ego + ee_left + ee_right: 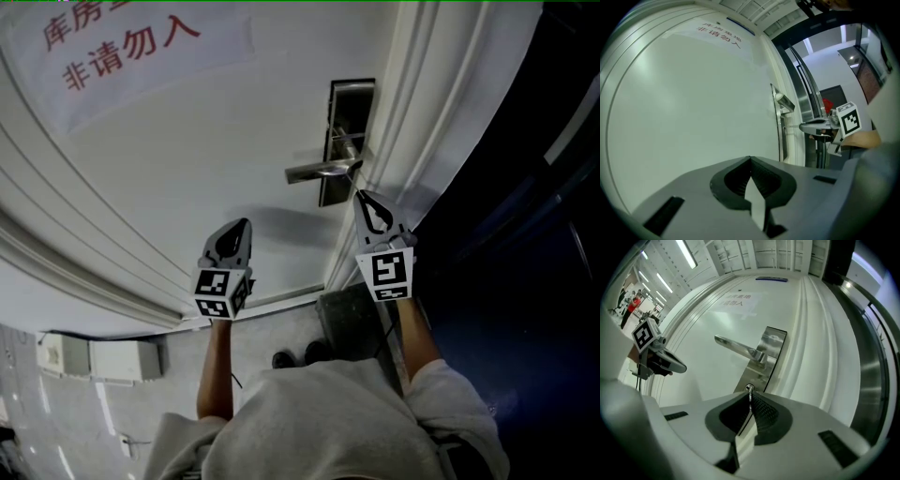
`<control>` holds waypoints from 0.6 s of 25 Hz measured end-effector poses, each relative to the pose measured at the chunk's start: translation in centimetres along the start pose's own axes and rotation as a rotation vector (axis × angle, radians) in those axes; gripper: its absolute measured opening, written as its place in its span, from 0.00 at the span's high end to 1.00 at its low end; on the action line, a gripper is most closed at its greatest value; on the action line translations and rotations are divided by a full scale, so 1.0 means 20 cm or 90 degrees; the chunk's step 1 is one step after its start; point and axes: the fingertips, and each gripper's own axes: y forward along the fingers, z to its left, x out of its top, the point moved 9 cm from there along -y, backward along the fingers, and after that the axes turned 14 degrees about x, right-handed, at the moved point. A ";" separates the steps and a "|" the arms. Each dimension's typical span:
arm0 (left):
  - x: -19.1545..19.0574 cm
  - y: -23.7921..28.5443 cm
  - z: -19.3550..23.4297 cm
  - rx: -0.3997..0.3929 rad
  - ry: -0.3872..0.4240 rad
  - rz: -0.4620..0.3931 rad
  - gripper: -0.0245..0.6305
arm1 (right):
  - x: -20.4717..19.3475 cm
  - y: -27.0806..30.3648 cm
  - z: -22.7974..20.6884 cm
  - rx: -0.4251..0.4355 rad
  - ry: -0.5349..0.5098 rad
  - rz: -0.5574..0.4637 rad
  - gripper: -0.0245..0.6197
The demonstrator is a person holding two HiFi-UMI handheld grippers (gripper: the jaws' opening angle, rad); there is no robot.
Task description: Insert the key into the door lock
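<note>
Clamped in the right tool (750, 398), the small silver key (749, 389) aims twelve o'clock at the nearby steel lock plate (771, 344).

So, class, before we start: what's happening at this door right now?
A person stands at a white door with a claw in each hand. The right claw is shut on a thin key, with the key's tip at the lock plate, just below the lever handle. Whether it has entered the keyhole can't be told. The left claw is shut and empty, held off to the side, away from the lock.
</note>
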 end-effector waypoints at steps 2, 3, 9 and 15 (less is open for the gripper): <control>0.00 0.00 0.00 -0.001 0.001 0.001 0.94 | 0.01 0.01 0.01 -0.006 -0.062 0.020 0.92; 0.00 0.00 0.00 -0.001 0.000 0.001 0.94 | 0.02 0.01 0.01 -0.009 -0.098 0.031 0.92; -0.01 0.00 0.00 0.000 -0.001 0.004 0.94 | 0.04 0.04 0.07 -0.025 -0.312 0.116 0.92; -0.02 0.01 0.00 -0.002 -0.011 0.004 0.94 | 0.01 0.06 0.13 -0.049 -0.508 0.191 0.92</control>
